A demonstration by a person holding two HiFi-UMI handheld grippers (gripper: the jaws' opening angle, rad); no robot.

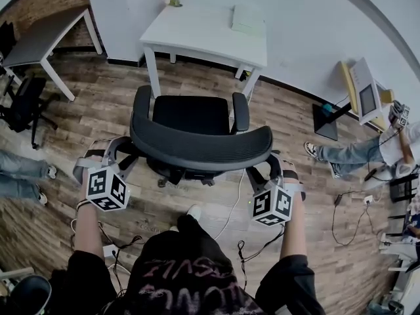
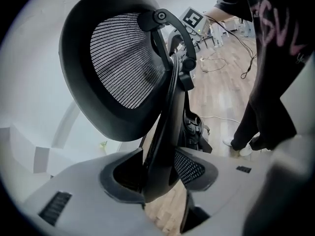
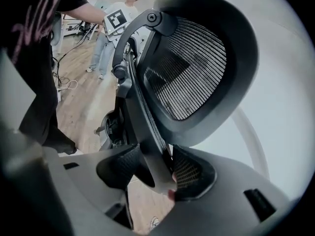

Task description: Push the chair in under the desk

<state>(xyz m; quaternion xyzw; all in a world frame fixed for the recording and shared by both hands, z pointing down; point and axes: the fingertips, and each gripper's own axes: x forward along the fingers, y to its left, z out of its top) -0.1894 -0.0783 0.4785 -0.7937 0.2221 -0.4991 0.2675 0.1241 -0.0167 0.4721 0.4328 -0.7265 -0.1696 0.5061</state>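
The office chair (image 1: 200, 148) has a backrest (image 2: 123, 63) of black woven mesh in a smooth, slightly shiny plastic frame. Its seat (image 1: 190, 113) looks like matt black cloth. The desk (image 1: 197, 31) is white, smooth and matt. The floor (image 1: 315, 195) is brown grained wood planks. The left gripper (image 2: 157, 173) and the right gripper (image 3: 157, 173) are matt grey plastic, and their jaws have dark, finely textured pads.

The black chair (image 1: 191, 115), with a mesh back and 2 armrests, stands upright on the wood floor and faces the white desk (image 1: 197, 31). Its seat is just before the desk's front edge, not yet under it.
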